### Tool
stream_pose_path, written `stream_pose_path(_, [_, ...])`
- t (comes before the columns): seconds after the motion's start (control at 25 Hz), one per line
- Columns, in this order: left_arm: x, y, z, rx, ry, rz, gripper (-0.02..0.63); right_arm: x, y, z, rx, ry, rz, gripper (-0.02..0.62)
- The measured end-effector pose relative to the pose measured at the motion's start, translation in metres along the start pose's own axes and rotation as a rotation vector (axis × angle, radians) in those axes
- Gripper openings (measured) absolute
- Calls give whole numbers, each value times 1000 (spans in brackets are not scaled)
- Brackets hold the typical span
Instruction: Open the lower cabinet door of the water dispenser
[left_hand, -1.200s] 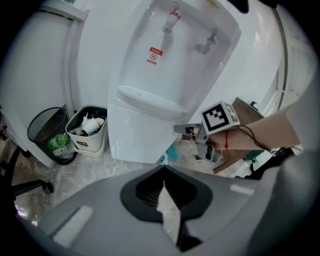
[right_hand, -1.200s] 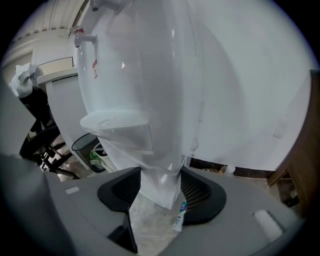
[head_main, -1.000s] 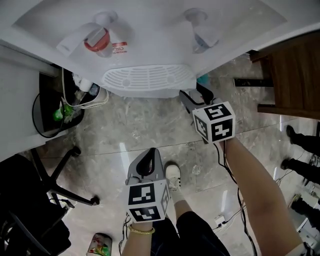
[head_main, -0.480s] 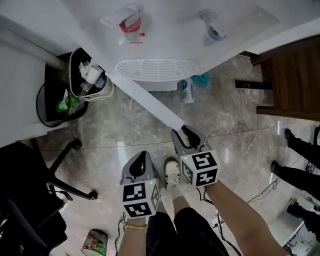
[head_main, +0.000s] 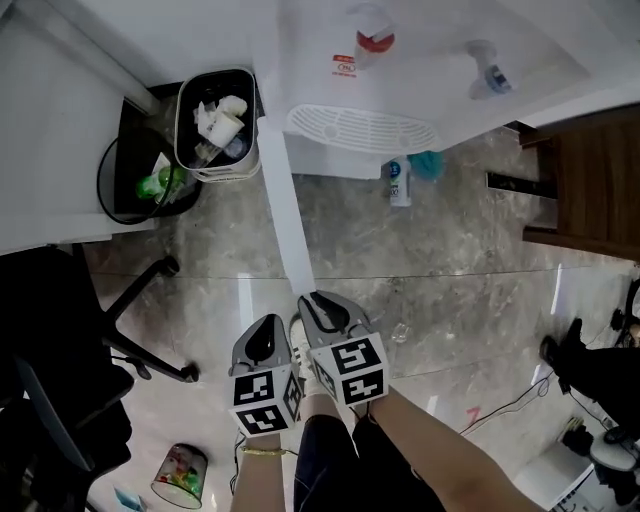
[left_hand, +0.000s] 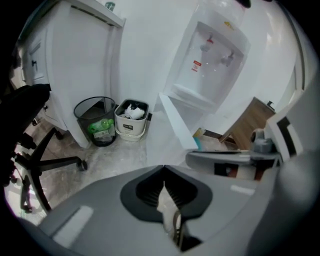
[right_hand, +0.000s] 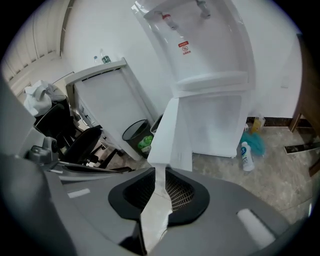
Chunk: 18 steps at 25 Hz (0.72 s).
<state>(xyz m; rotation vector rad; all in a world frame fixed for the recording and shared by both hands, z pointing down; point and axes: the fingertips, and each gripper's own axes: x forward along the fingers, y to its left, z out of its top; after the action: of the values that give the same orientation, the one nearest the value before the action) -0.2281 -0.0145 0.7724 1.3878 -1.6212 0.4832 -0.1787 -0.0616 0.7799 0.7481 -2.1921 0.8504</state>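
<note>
The white water dispenser (head_main: 420, 50) stands at the top of the head view, and its lower cabinet door (head_main: 285, 200) is swung wide open, seen edge-on and reaching toward me. My right gripper (head_main: 318, 300) sits at the door's free end. In the right gripper view the door (right_hand: 170, 135) ends right at the tips of the right gripper (right_hand: 159, 175). Its jaws are closing, and only floor shows in the narrow gap between them. My left gripper (head_main: 270, 325) hangs just left of it, away from the door (left_hand: 177, 122). The left gripper (left_hand: 162, 182) is shut on nothing.
A white bin full of rubbish (head_main: 215, 125) and a black mesh bin (head_main: 140, 185) stand left of the door. An office chair (head_main: 60, 350) fills the lower left. A spray bottle (head_main: 399, 183) stands by the dispenser's foot, with wooden furniture (head_main: 590, 180) at the right. Cables lie on the floor.
The door has swung from nearly closed to wide open. My right gripper drew back from the dispenser with the door's edge, its jaws narrowing. My left gripper drew back too.
</note>
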Motion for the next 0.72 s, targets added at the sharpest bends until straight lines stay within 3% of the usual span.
stream_pose_path(0.32, [-8, 3, -5, -19, -1, 3, 7, -3, 9, -3, -10, 16, -1, -3])
stream_pose_path(0.52, [-21, -21, 0, -17, 18, -19, 7, -41, 1, -1, 88, 7, 11, -3])
stream_pose_path(0.72, [-44, -55, 6, 3, 64, -52, 6, -91, -18, 7, 133, 5, -48, -3])
